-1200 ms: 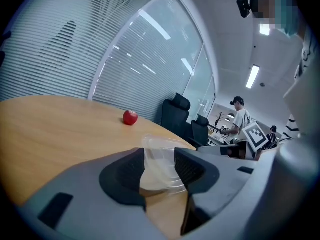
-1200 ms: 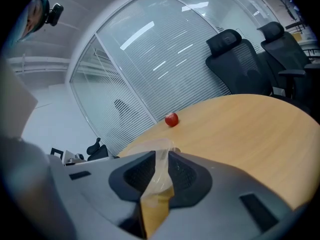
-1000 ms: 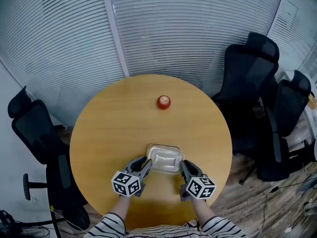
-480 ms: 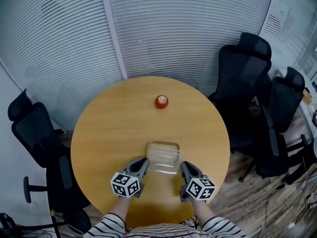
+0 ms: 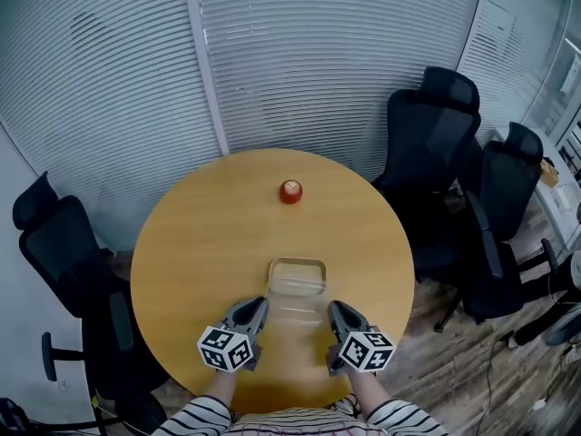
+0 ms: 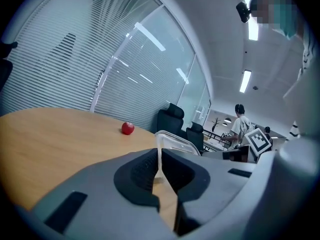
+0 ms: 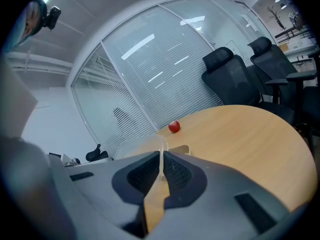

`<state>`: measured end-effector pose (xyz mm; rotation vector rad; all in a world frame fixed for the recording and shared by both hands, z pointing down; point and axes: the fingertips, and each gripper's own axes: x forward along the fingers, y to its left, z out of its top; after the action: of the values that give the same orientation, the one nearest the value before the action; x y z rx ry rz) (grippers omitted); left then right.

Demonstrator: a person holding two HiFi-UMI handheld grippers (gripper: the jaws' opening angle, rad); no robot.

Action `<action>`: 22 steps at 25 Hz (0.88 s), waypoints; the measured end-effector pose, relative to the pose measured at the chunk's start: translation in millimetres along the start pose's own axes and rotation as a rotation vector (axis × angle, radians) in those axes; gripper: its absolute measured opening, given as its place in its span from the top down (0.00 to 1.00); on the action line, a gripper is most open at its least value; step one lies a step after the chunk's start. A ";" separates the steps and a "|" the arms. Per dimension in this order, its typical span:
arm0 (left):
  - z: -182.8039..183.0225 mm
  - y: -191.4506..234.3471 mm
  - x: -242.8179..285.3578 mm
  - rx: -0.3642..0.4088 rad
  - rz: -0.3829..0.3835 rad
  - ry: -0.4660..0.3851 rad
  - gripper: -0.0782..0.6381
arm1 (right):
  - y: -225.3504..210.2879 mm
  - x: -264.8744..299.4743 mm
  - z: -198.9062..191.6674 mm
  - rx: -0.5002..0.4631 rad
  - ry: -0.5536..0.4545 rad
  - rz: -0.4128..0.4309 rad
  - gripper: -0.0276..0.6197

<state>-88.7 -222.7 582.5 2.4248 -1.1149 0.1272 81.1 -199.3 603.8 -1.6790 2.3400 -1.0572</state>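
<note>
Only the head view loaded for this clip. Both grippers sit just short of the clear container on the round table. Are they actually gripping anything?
Observer: Yes. The left gripper view shows the left gripper shut on the thin edge of a clear plastic lid.
Operator: And the other one?
Observer: In its own view, the right gripper is shut on the lid's opposite edge.
Operator: Is anyone else around?
Observer: The left gripper view shows a person standing beyond the black chairs.
</note>
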 end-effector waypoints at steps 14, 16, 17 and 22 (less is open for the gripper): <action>-20.7 -20.3 -67.6 -0.008 -0.044 0.002 0.83 | 40.5 -54.2 -38.6 -0.011 -0.021 -0.035 0.89; -24.6 -22.8 -76.0 -0.008 -0.050 0.005 0.83 | 44.9 -61.4 -44.7 -0.010 -0.025 -0.041 0.89; -26.5 -23.7 -80.3 -0.009 -0.053 0.005 0.83 | 47.3 -64.7 -47.8 -0.009 -0.028 -0.044 0.89; -33.1 -27.5 -99.1 -0.012 -0.065 0.004 0.83 | 58.8 -77.7 -59.9 -0.008 -0.035 -0.051 0.89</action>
<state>-130.9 -123.6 574.7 2.4462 -1.0310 0.1036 38.6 -93.8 591.2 -1.7545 2.2953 -1.0191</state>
